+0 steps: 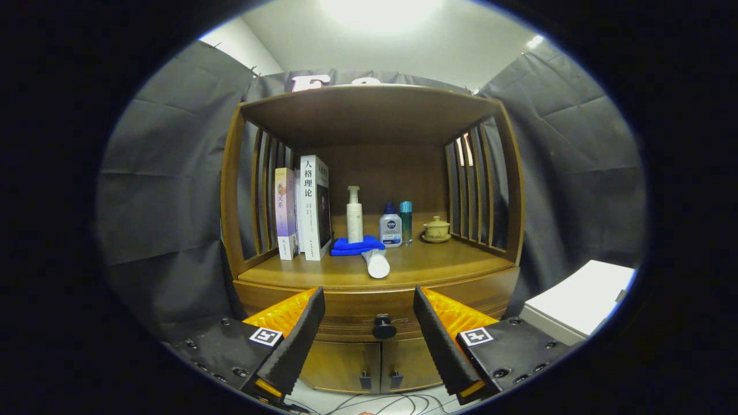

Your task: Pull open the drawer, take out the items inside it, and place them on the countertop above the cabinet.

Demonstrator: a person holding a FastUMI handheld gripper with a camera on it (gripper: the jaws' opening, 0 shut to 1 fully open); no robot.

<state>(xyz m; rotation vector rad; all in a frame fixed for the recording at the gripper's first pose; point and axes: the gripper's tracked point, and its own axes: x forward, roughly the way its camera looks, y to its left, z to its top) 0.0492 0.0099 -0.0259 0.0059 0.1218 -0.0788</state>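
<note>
Countertop (pixel 426 266) above; drawer knob (pixel 384 327) between open tongs (pixel 369 346)

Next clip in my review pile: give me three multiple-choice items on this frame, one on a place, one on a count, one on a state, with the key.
1. Where does the blue cloth lie?
A. on the countertop, under the white pump bottle
B. inside the drawer
C. on the floor

2. How many books stand at the left of the shelf?
A. one
B. two
C. five

3. How is the drawer?
A. pulled fully out
B. closed, with its knob ahead between the open fingers of the claw
C. removed

Key: 1 A, the cloth sits beneath the pump bottle on the wood top. 2 B, two upright spines show. 3 B, the drawer front is flush and the fingers stand apart, touching nothing.
</note>
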